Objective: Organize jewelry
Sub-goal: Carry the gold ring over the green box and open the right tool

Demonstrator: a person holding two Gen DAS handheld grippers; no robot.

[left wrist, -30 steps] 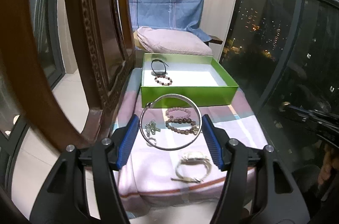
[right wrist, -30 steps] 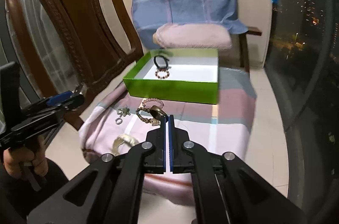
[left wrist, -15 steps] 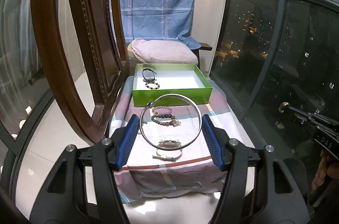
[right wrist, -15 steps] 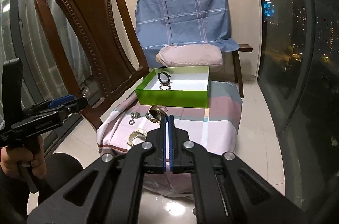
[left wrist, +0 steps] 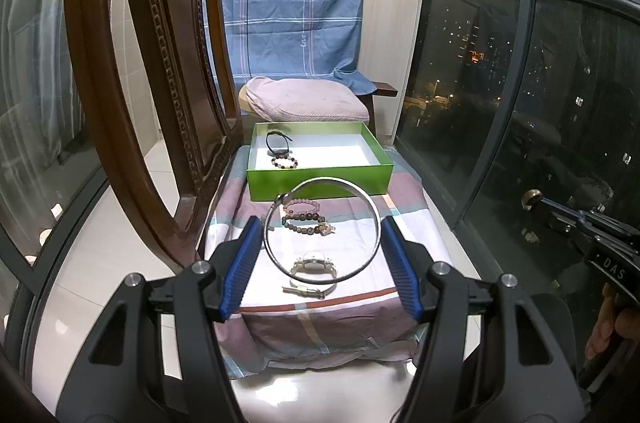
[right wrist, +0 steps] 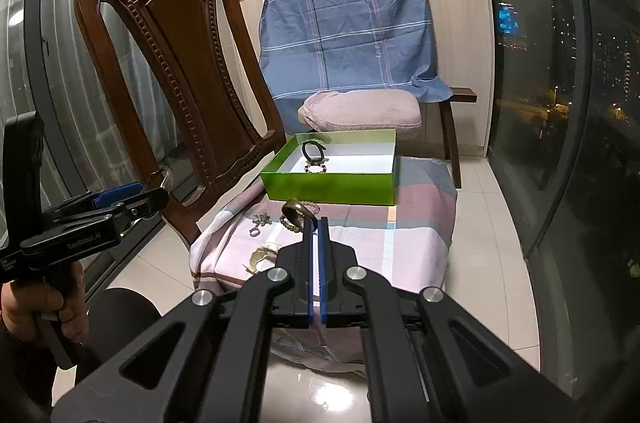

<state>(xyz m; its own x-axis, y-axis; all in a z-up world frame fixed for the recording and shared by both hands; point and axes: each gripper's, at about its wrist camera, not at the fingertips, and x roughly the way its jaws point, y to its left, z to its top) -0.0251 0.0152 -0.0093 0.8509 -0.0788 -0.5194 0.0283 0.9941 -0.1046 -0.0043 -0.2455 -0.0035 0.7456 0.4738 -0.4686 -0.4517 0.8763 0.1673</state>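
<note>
My left gripper (left wrist: 322,253) is shut on a large silver bangle (left wrist: 372,207), held in the air in front of the cloth-covered stool (left wrist: 400,223). My right gripper (right wrist: 316,223) is shut on a small brass ring (right wrist: 294,211). A green box (left wrist: 320,179) at the stool's far end holds a black cord bracelet (left wrist: 278,141) and a bead bracelet (left wrist: 284,163). On the cloth lie two bead bracelets (left wrist: 304,217), a silver watch (left wrist: 314,265) and, in the right wrist view, a silver charm piece (right wrist: 260,223).
A carved wooden chair (right wrist: 176,71) stands left of the stool. A bench with a pink cushion (right wrist: 360,111) and a blue plaid cloth (right wrist: 348,27) is behind the box. Dark windows (left wrist: 540,103) run along the right. The floor is white tile.
Both grippers have pulled back and up from the stool, each still holding its piece. The stool and box now look farther away.
</note>
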